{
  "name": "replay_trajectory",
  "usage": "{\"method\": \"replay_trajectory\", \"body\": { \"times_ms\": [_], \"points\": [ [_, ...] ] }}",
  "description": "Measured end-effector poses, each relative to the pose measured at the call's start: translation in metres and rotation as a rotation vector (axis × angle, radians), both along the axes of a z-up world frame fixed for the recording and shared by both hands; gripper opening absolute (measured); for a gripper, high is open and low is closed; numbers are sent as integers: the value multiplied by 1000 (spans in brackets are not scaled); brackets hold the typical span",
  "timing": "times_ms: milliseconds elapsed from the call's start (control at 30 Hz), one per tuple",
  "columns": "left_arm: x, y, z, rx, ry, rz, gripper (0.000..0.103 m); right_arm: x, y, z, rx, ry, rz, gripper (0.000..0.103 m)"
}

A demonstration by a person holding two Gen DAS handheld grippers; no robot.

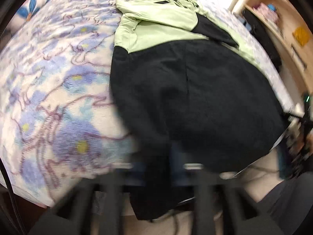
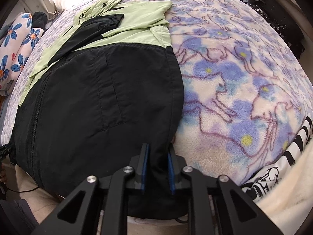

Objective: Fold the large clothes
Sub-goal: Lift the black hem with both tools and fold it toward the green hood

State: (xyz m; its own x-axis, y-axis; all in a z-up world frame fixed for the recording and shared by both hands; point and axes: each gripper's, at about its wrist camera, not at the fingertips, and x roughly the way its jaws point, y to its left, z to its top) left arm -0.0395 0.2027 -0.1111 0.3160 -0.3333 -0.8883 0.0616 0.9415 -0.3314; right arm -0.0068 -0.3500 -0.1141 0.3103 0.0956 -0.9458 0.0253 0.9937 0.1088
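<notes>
Jacket (image 2: 93, 90), black in its lower half and pale green above, lies spread on a bed, its hem hanging over the near edge. A black sleeve (image 2: 93, 29) is folded across the green chest, and a green sleeve (image 2: 144, 13) lies folded over beside it. The hood (image 2: 109, 0) is bunched at the far end. A zipper runs down the left side of the black panel in the right wrist view.

The right gripper (image 2: 157, 164) has its blue-padded fingers (image 2: 145, 164) on either side of the black hem at the jacket's right bottom corner; the fabric fills the gap between them, so they are clamped on the jacket.

The left gripper (image 1: 156, 166) is at the hem too, but that view is smeared by motion; black cloth hangs down between its fingers, and I cannot tell whether they are closed on it.

Under the jacket is a fleecy blanket (image 2: 234, 90) printed with blue flowers and purple outlines. A black-and-white striped cloth (image 2: 289, 152) lies at its near right edge. A pillow with blue flowers (image 2: 19, 47) sits at the far left, and a wooden shelf (image 1: 283, 29) stands beside the bed.
</notes>
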Motion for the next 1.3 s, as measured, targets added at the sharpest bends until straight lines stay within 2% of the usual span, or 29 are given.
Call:
{"method": "replay_trajectory", "body": {
  "times_ms": [67,200,400,533,700,767,800,833,867,900,933,967,1033,1300],
  "points": [
    [4,2,4,-23,-1,41,6,3,2,5,10,-8,-3,5],
    [15,5,30,-148,-76,118,4,16,3,32,96,-75,-33,4],
    [63,28,92,-273,-260,260,4,59,-3,91,235,-250,-99,4],
    [126,40,113,-265,-322,326,4,109,-8,117,297,-356,-162,4],
    [220,57,116,-227,-326,397,7,192,-12,126,302,-392,-204,4],
    [249,56,113,-197,-311,404,15,223,-11,125,292,-400,-208,9],
    [264,57,110,-186,-296,412,28,238,-11,123,289,-395,-221,11],
    [280,58,107,-180,-292,415,50,253,-12,117,307,-371,-233,18],
    [296,58,105,-167,-295,432,63,264,-14,111,327,-353,-240,27],
    [305,58,103,-160,-304,441,81,275,-14,104,343,-341,-248,33],
    [317,59,100,-156,-305,443,86,284,-14,98,344,-334,-252,46],
    [327,59,96,-167,-297,442,86,290,-13,91,342,-332,-252,55],
    [346,57,85,-176,-268,430,86,300,-12,80,328,-326,-246,57],
    [390,28,25,57,-182,327,86,340,-11,30,163,-239,-204,57]
  ]
}}
